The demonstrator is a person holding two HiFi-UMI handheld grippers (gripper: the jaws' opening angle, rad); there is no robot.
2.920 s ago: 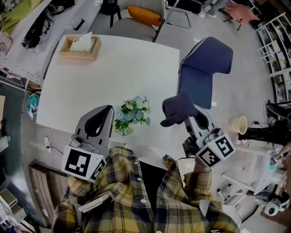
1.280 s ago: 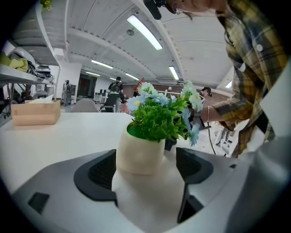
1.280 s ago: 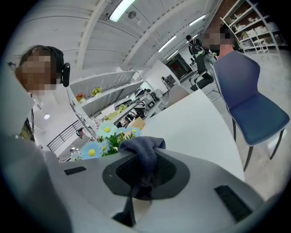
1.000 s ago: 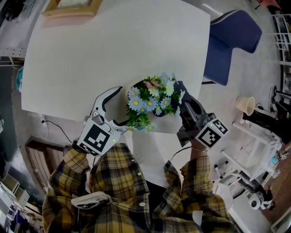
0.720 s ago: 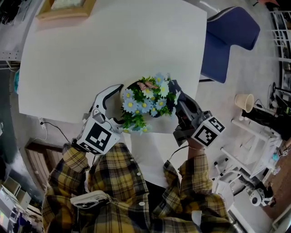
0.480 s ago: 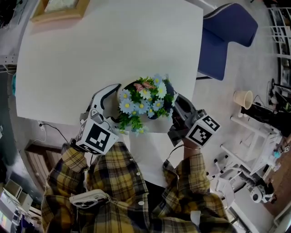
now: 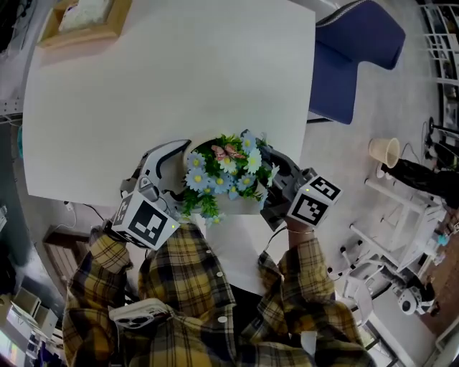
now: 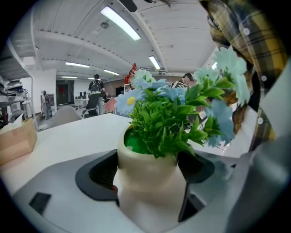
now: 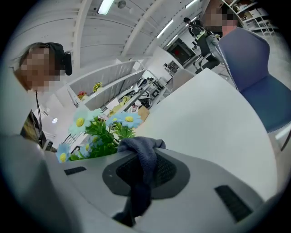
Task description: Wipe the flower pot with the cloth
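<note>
A cream flower pot [image 8: 148, 182] with green leaves and pale blue flowers [image 7: 226, 168] sits between the jaws of my left gripper [image 7: 190, 161], which is shut on its sides. The pot is at the near edge of the white table [image 7: 165, 86]. In the head view its body is mostly hidden under the flowers. My right gripper [image 7: 269, 166] is shut on a dark blue-grey cloth [image 9: 143, 168], which hangs bunched over its lower jaw. The cloth is at the pot's right side, close under the flowers; whether it touches the pot I cannot tell.
A wooden tissue box [image 7: 75, 21] stands at the table's far left corner. A blue chair [image 7: 351, 50] is beyond the table's right edge. A beige cup [image 7: 384, 152] and white racks are at the right. A person in a plaid shirt [image 7: 186, 301] holds both grippers.
Three seconds ago the pot stood free with both grippers away from it. Over the last second the held pot and the right gripper with the cloth have drifted slightly toward the person.
</note>
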